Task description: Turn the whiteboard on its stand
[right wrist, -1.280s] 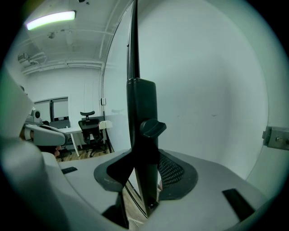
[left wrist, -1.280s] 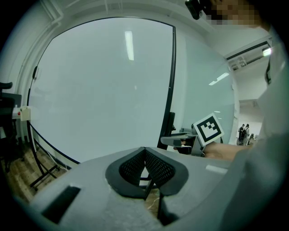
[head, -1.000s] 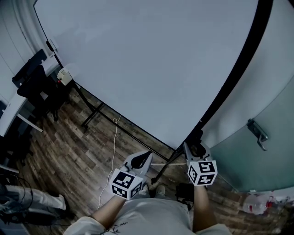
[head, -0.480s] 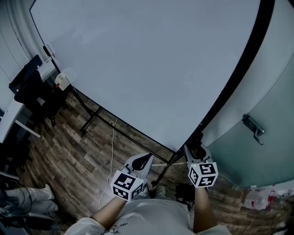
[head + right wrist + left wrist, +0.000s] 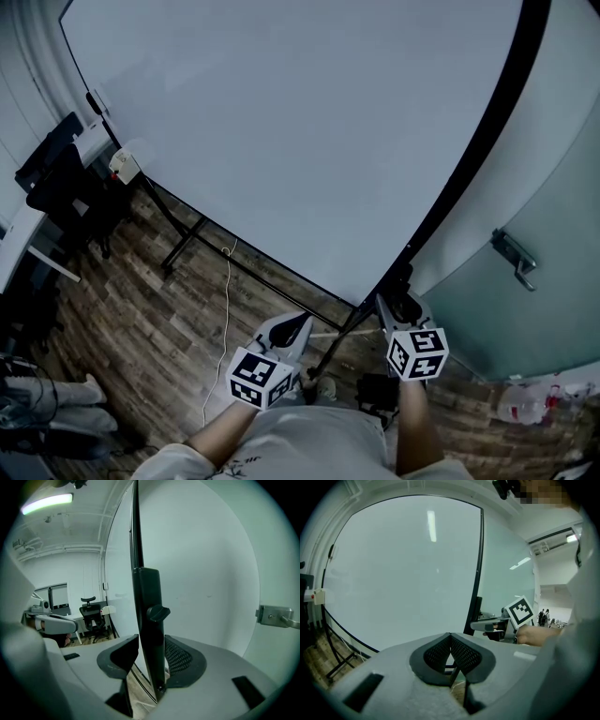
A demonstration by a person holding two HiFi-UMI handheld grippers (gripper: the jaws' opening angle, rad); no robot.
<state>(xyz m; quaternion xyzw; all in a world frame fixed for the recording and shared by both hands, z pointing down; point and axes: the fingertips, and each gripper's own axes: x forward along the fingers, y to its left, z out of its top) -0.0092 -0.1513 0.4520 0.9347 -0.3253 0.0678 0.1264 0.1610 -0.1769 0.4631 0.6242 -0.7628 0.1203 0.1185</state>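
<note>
The big whiteboard [image 5: 309, 122] fills most of the head view, its black frame edge [image 5: 478, 150] running down to the stand's upright post [image 5: 147, 602]. My right gripper [image 5: 398, 305] is shut on that post just below a black knob [image 5: 159, 612], one pad on each side in the right gripper view [image 5: 150, 653]. To its left my left gripper [image 5: 291, 328] hangs in front of the board's lower edge. It is shut, pads touching with nothing between them [image 5: 450, 641]. The board's face [image 5: 403, 573] is blank.
The stand's black legs [image 5: 187, 234] spread over a wood floor, with a thin cable [image 5: 225, 309] trailing across it. A black office chair [image 5: 56, 183] and a desk stand at the far left. A glass door with a metal handle [image 5: 513, 258] is close on the right.
The head view has shifted a little. Both grippers keep their places, and the right one stays clamped on the post.
</note>
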